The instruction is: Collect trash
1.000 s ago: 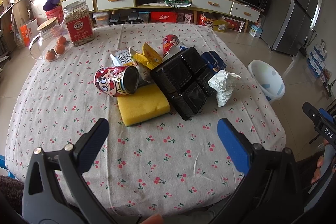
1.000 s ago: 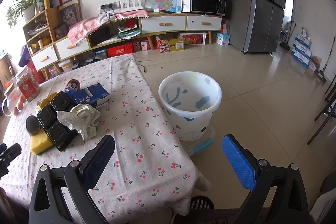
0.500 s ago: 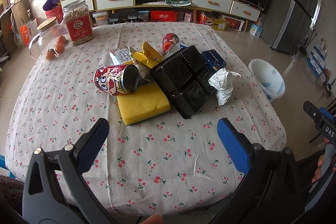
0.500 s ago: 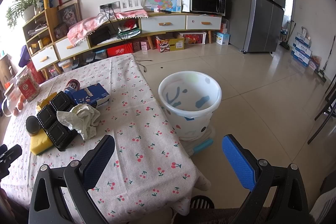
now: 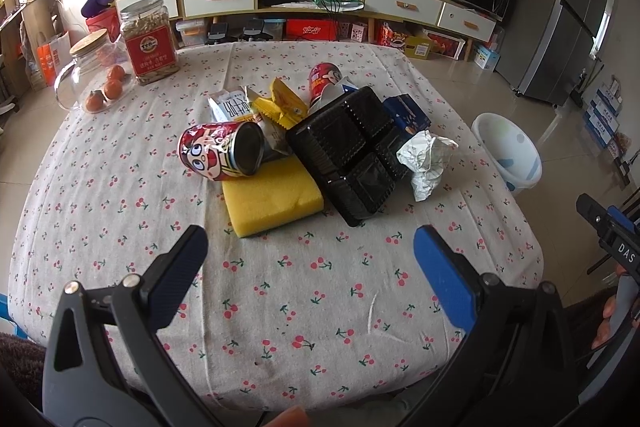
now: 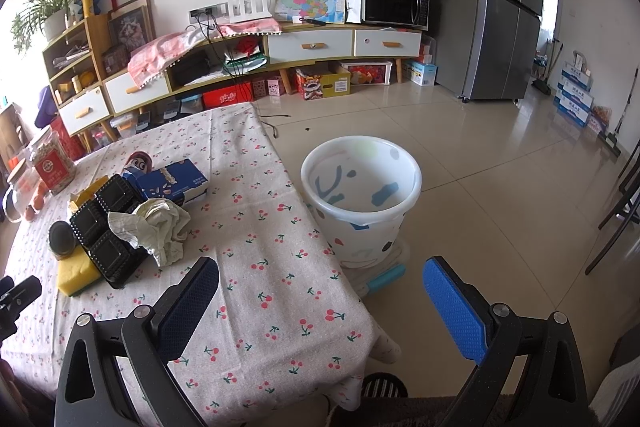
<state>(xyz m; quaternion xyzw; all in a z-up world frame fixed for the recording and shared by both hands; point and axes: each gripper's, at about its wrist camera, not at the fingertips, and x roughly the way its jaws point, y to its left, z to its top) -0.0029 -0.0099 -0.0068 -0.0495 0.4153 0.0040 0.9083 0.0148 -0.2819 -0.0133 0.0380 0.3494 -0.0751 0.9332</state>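
Left gripper (image 5: 310, 253), jaws spread wide and empty, hovers over the bare near part of the table (image 5: 120, 195) with its cherry-print cloth, short of the trash heap; right gripper (image 6: 320, 289), likewise wide and empty, hangs over the table's near corner, facing the white bin (image 6: 362, 195) that stands on the floor just beside the table. The trash lies bunched at mid-table: a red can (image 5: 220, 155) on its side, resting partly on a yellow sponge (image 5: 272, 197); a black compartment tray (image 5: 352, 151) touching the sponge; a crumpled paper wad (image 5: 426, 157) against the tray's bin-side edge; a blue carton (image 5: 408, 111), yellow wrappers (image 5: 282, 103) and a second, upright can (image 5: 324, 79) behind. Handling, as judged: the wad is light and soft, and will compress, so a pinch across its bulk should hold. The can looks thin-walled, smooth and apt to roll; grip it across the body, not the rim. The tray appears thin, springy plastic, best taken by an outer edge, since it is too broad to span. The sponge yields, so close well onto it. The wad lies nearest the bin and suits the right gripper.
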